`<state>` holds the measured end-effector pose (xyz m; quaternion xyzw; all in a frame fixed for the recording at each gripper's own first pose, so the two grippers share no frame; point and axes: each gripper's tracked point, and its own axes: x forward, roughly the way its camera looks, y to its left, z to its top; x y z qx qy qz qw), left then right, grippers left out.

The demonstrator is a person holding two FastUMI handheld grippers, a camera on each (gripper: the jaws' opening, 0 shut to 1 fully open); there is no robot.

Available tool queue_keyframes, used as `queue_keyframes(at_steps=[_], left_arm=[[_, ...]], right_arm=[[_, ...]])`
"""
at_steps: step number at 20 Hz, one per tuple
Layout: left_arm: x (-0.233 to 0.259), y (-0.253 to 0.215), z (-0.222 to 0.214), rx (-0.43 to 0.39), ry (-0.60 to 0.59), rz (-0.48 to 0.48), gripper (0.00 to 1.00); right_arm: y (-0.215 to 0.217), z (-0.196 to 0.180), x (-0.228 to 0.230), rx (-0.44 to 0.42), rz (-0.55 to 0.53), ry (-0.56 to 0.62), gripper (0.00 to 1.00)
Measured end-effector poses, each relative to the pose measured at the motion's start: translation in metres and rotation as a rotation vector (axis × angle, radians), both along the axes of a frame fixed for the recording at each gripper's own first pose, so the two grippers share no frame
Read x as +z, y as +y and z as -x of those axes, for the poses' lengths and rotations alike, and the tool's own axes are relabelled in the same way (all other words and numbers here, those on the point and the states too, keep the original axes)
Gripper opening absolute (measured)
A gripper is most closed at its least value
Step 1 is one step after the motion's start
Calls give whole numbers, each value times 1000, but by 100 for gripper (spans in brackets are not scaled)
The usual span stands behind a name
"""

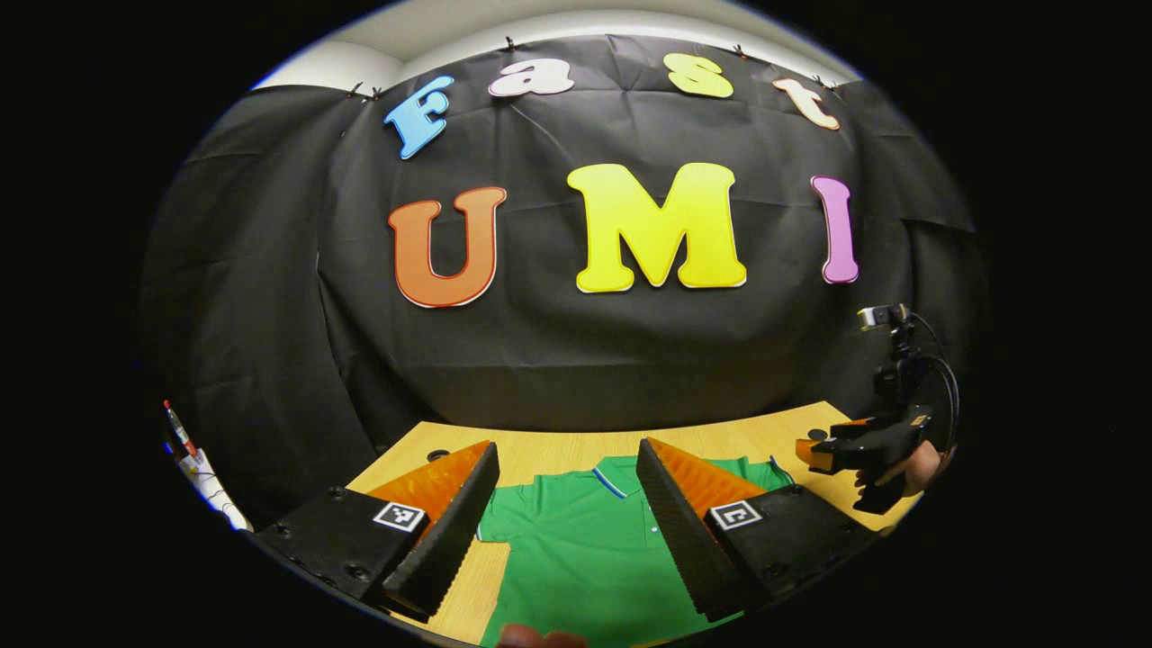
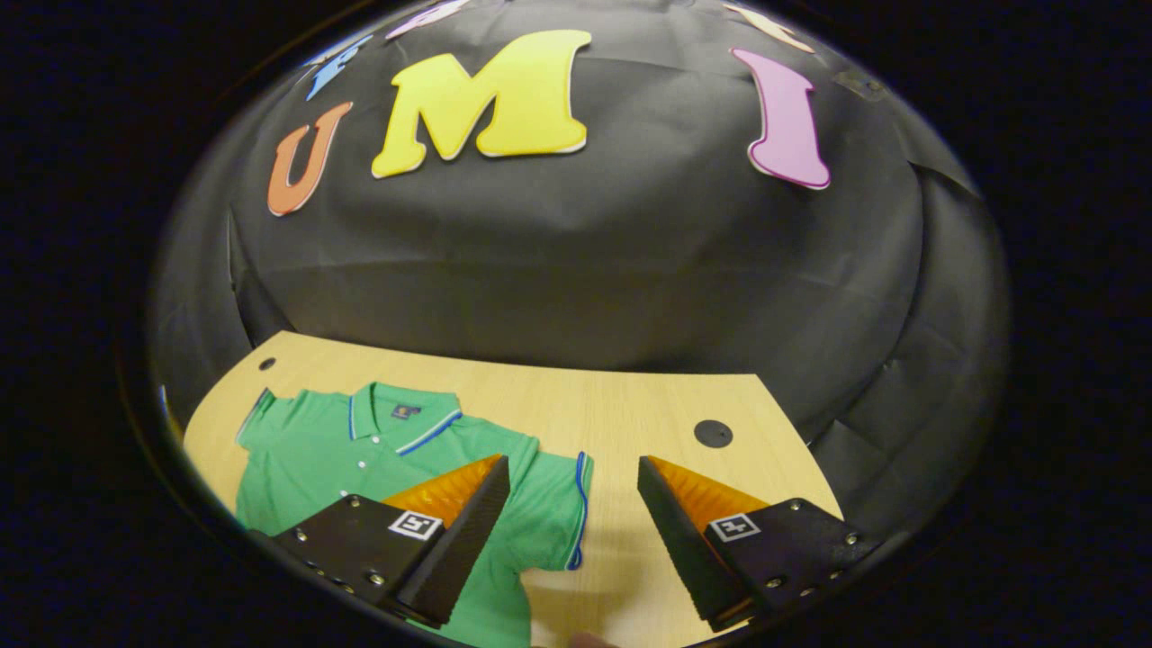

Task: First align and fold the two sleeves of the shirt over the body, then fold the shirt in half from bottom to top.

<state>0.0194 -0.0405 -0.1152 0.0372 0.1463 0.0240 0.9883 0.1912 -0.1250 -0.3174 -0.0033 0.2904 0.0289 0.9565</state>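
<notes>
Though a small dark label sits inside the collar (image 2: 402, 409) of the green polo shirt (image 2: 360, 454), its writing is too small to read, and the square black-and-white markers on both claws carry a coded pattern, not words. The shirt lies flat and face up on the pale wood-grain desk (image 2: 576, 405), collar toward the far edge beside the booth's black cloth wall, both short sleeves spread out to the sides. Its knit looks smooth, with blue-and-white piping along the collar and sleeve cuffs and a row of white buttons down the placket. Two round black grommets (image 2: 713, 433) are set into the desk near the far corners.

In the left gripper view, the left claw (image 1: 569, 513) hangs wide open above the shirt's chest (image 1: 576, 549), holding nothing; its inner faces are ribbed. The right claw (image 2: 576, 531) is likewise spread open and empty, one finger over the shirt's sleeve (image 2: 562, 513), the other over bare desk. From the left gripper view, the right claw (image 1: 814, 450) appears near the desk's right edge, held by a hand (image 1: 918, 468).
</notes>
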Motion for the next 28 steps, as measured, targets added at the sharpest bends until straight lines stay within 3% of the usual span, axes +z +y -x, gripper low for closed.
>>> queue_keyframes(at_steps=[5,12,14,17,18,19,21,22,25,28], left_arm=[[-11,5,12,35,32,-22,99],[-31,6,28,60,93,-25,99],[-33,5,29,58,96,-33,99],[-37,7,31,58,103,-31,99],[-37,8,31,60,106,-27,99],[-38,9,32,63,108,-23,99],[-39,11,32,67,113,-21,99],[-40,11,32,67,113,-19,100],[-43,14,36,70,115,-15,99],[-43,17,35,78,115,-11,99]], right_arm=[[5,-24,-55,38,-12,83,92],[-3,-39,-104,-1,-28,192,84],[0,-39,-113,0,-29,215,65],[1,-37,-115,4,-30,228,62],[4,-39,-117,-3,-32,235,46],[2,-41,-121,-4,-23,233,45],[-3,-43,-117,-26,-12,230,17],[-5,-41,-115,-32,-18,234,11],[-13,-41,-114,-69,-31,236,2],[-16,-42,-106,-63,-31,223,1]])
